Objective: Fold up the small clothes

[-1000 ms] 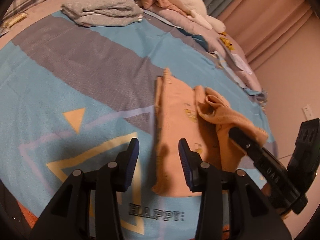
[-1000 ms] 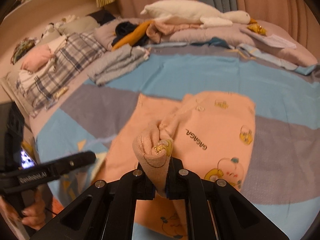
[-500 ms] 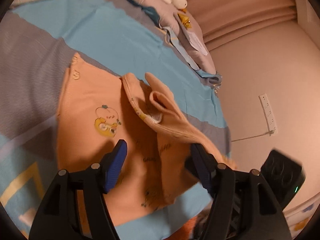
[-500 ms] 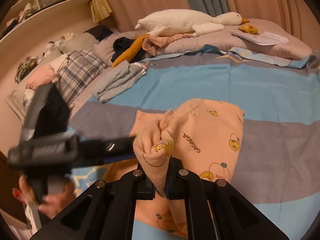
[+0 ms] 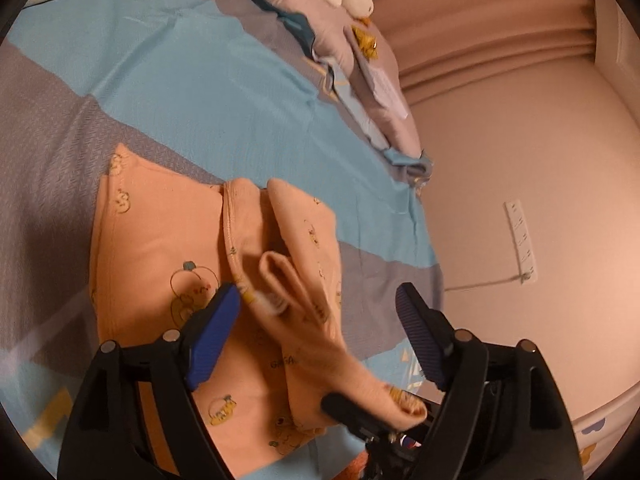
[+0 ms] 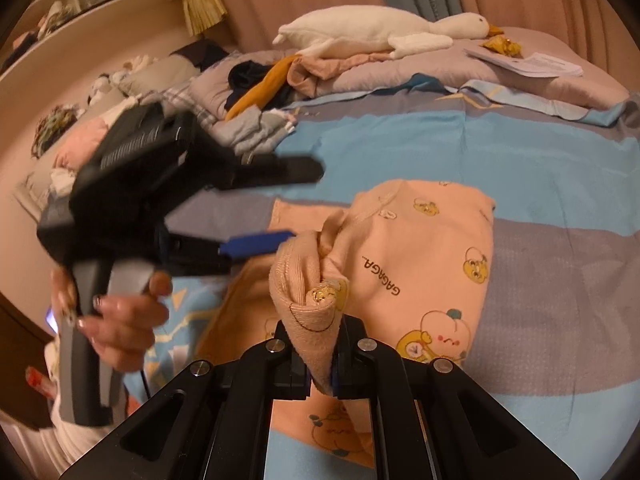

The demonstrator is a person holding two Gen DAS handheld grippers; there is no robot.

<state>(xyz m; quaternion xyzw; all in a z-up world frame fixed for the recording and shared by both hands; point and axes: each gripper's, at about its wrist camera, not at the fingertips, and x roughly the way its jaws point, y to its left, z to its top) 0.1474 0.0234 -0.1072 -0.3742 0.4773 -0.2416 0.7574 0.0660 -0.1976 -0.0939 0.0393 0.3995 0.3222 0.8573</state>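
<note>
Left wrist view, item one: bedspread [image 5: 208, 80], blue and grey bands, bearing the peach garment [image 5: 160, 240], a small printed top lying mostly flat, its right portion gathered into a lifted ridge. Item two: left gripper [image 5: 320, 328], jaws spread wide, blue pads either side of that ridge, clasping nothing. Item three, lower right: right gripper [image 5: 372, 420], seen only in part, the cloth trailing into it.

Right wrist view, item one: person's hand [image 6: 120, 320] on the left gripper's [image 6: 296, 204] handle, blurred. Item two: right gripper [image 6: 322, 376], jaws clenched on a bunched cuff or hem of the garment [image 6: 432, 248].

Handling, by judgement: light, soft knit, limp, prone to slump and crease; best taken at a seam or hem edge, both layers pinched together.

Differences: only the right wrist view shows the goose toy [image 6: 380, 36], piled laundry and shelf; only the left shows the wall socket [image 5: 520, 240] and the left jaws' full gap.
</note>
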